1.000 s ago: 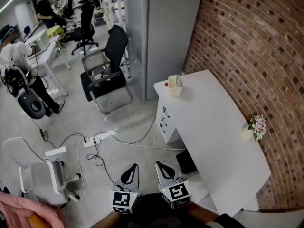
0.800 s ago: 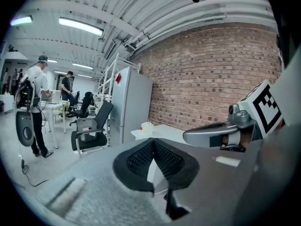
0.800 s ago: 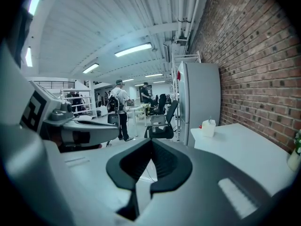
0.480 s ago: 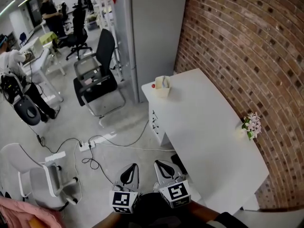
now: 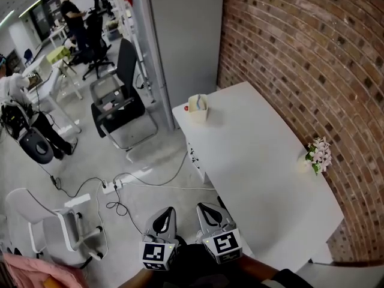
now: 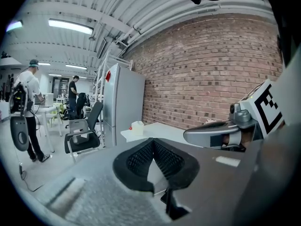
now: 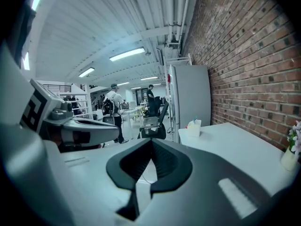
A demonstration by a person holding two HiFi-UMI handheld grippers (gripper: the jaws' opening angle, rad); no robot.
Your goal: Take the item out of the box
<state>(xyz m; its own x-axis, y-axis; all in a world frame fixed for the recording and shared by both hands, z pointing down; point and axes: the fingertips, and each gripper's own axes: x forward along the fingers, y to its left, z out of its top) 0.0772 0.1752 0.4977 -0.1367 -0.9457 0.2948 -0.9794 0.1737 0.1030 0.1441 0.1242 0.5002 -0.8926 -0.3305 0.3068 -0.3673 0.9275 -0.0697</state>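
A small cream box with something sticking out of its open top stands on the far left corner of the white table; a small red thing lies beside it. The box also shows far ahead in the left gripper view and the right gripper view. My left gripper and right gripper are side by side at the bottom of the head view, over the floor near the table's front end. Both are shut and hold nothing, far from the box.
A brick wall runs along the table's right side, with a small vase of flowers by it. A grey cabinet stands behind the table. Black office chairs, a white chair and floor cables lie to the left; people work at far desks.
The table, box and chairs have shifted left and slightly up in the head view as the camera turned and moved. Both grippers keep their place in the frame, still shut.
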